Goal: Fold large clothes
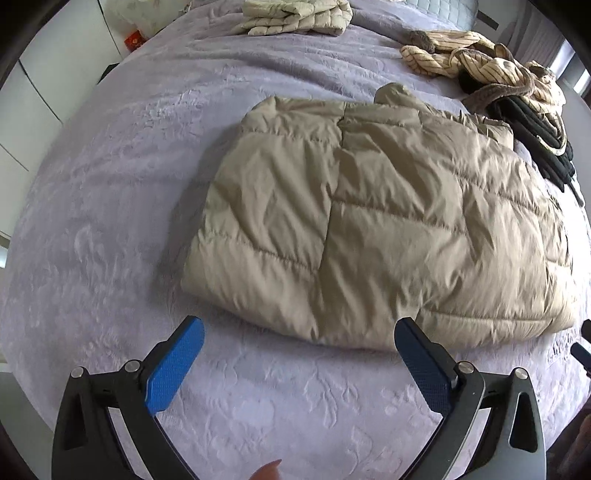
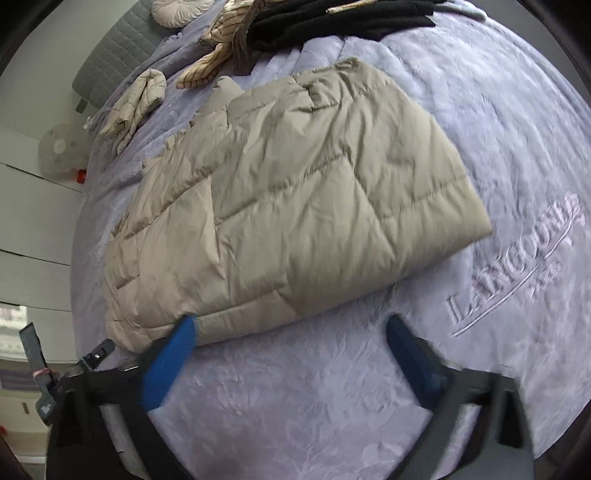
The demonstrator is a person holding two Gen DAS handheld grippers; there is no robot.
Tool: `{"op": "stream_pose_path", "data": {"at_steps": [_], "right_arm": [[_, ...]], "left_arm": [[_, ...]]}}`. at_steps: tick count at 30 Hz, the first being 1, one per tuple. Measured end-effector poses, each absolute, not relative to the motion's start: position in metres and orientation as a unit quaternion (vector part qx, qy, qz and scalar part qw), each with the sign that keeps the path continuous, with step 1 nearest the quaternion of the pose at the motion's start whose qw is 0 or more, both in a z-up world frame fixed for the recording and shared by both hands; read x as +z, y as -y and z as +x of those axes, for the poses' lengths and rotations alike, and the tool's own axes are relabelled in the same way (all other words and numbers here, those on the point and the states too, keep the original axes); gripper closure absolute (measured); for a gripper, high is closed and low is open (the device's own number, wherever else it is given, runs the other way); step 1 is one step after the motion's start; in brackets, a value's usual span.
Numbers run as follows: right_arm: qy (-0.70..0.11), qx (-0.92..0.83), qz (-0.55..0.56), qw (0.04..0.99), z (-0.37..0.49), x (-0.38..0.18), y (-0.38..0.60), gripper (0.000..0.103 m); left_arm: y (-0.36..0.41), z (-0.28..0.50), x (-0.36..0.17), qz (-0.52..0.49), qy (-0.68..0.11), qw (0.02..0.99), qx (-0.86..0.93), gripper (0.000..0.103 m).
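Note:
A beige quilted puffer jacket [image 1: 369, 221] lies folded flat on the lilac bedspread [image 1: 110, 184]. My left gripper [image 1: 299, 328] hovers just in front of the jacket's near edge, jaws wide open and nothing between them. In the right wrist view the same jacket [image 2: 295, 206] fills the middle. My right gripper [image 2: 290, 325] is open too; its left blue pad [image 2: 170, 362] overlaps the jacket's near hem in the picture, and the right pad [image 2: 410, 354] is over bare bedspread [image 2: 498, 129]. Neither gripper holds anything.
A folded cream quilted garment [image 1: 295, 16] lies at the far end of the bed. A heap of striped cream and black clothes [image 1: 517, 96] sits at the far right, beside the jacket. White cupboards [image 1: 33, 96] stand left of the bed. The bedspread carries embroidered lettering [image 2: 517, 258].

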State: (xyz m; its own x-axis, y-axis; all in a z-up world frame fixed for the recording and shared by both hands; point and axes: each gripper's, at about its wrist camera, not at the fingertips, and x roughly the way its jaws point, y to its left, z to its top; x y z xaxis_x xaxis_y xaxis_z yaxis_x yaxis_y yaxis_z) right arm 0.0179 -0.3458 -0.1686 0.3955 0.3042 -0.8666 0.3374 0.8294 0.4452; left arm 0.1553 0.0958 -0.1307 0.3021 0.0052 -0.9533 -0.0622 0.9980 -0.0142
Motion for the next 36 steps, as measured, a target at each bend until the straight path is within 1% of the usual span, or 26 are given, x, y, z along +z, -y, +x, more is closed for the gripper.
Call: {"op": "stream_pose_path", "data": {"at_steps": [8, 12, 16, 20, 23, 26, 34, 36], "right_arm": [[-0.545, 0.014, 0.343, 0.765, 0.009, -0.183, 0.337, 0.0], [-0.565, 0.012, 0.345, 0.75, 0.008, -0.192, 0.335, 0.0], [-0.581, 0.008, 0.361, 0.729, 0.007, -0.206, 0.337, 0.0], [-0.585, 0.008, 0.396, 0.708, 0.004, -0.219, 0.343, 0.0], [-0.577, 0.011, 0.421, 0.699, 0.002, -0.226, 0.348, 0.0], [-0.565, 0.021, 0.449, 0.692, 0.001, -0.231, 0.353, 0.0], [-0.494, 0.035, 0.544, 0.677, 0.009, -0.249, 0.381, 0.0], [-0.48, 0.046, 0.566, 0.669, 0.015, -0.258, 0.385, 0.0]], "left_arm": [[-0.099, 0.15, -0.135, -0.009, -0.588, 0.808, 0.035, 0.0], [-0.103, 0.15, -0.145, -0.033, -0.613, 0.79, 0.005, 0.0], [-0.108, 0.143, -0.15, -0.051, -0.617, 0.785, -0.003, 0.0], [-0.12, 0.137, -0.162, -0.096, -0.626, 0.774, -0.002, 0.0], [-0.127, 0.137, -0.175, -0.116, -0.639, 0.761, 0.004, 0.0], [-0.136, 0.136, -0.182, -0.161, -0.637, 0.754, -0.003, 0.0], [-0.173, 0.148, -0.205, -0.306, -0.597, 0.74, -0.034, 0.0], [-0.174, 0.152, -0.212, -0.323, -0.594, 0.736, -0.042, 0.0]]}}
